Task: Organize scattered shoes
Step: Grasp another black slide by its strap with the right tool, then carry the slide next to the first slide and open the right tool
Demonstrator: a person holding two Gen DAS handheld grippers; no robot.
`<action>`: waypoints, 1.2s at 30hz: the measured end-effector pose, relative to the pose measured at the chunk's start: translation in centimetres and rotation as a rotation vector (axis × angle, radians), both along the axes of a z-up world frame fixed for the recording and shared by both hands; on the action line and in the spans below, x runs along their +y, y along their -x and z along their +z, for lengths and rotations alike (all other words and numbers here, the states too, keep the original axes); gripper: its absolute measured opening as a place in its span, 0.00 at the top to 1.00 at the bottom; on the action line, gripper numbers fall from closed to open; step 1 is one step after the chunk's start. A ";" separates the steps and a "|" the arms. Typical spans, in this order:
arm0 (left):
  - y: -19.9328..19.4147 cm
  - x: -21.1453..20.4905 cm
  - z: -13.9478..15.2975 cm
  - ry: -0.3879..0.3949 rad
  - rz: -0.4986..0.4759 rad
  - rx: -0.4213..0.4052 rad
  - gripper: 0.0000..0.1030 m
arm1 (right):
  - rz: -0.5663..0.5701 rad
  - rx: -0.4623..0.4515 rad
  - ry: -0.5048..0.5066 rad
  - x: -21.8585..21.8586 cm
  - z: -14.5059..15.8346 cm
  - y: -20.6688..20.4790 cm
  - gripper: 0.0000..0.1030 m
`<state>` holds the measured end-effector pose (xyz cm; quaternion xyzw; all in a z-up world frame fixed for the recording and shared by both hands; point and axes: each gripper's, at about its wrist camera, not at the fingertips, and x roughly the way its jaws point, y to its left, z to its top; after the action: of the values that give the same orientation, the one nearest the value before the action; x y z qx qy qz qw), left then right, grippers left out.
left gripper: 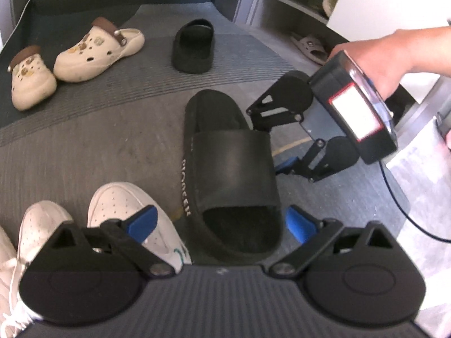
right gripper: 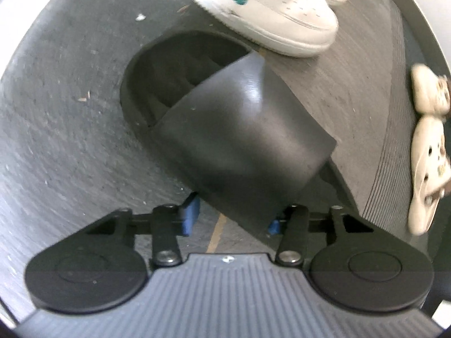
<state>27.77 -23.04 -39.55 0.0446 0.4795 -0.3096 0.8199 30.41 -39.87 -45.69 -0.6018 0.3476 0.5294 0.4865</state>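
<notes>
Mat [left gripper: 98, 146]; slide [right gripper: 239, 152] hiding right jaws.

Two close views, perhaps crossing, one slide [left gripper: 231, 174]

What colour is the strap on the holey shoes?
Brown. The clogs are cream with a brown strap, clearest in the left wrist view.

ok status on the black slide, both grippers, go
Left gripper open, at the near black slide's toe end. Right gripper open, straddling its strap edge, no squeeze seen. White sneaker close alongside; second black slide farther up the mat.
</notes>
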 end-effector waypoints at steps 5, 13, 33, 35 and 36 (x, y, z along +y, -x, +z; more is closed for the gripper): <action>0.8 -0.3 0.2 0.002 -0.020 0.000 0.04 | -0.132 0.048 -0.039 -0.4 1.8 0.6 0.80; 2.7 -0.7 2.0 0.033 -0.067 -0.022 0.04 | -0.607 0.059 -0.270 -1.8 5.5 2.7 0.87; 7.0 -0.9 4.2 0.020 -0.134 -0.068 0.04 | -1.787 0.038 -0.619 -6.5 2.3 10.6 0.87; 7.0 -1.0 4.2 0.012 -0.150 -0.075 0.04 | -1.810 0.019 -0.628 -6.5 2.0 11.1 0.86; 7.0 -0.9 4.2 0.009 -0.157 -0.081 0.04 | -1.814 0.017 -0.634 -6.5 1.9 11.2 0.86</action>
<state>20.81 -23.96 -35.31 0.0908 0.4396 -0.3732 0.8119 19.24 -46.33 -43.78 0.0597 0.5251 0.0255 0.8486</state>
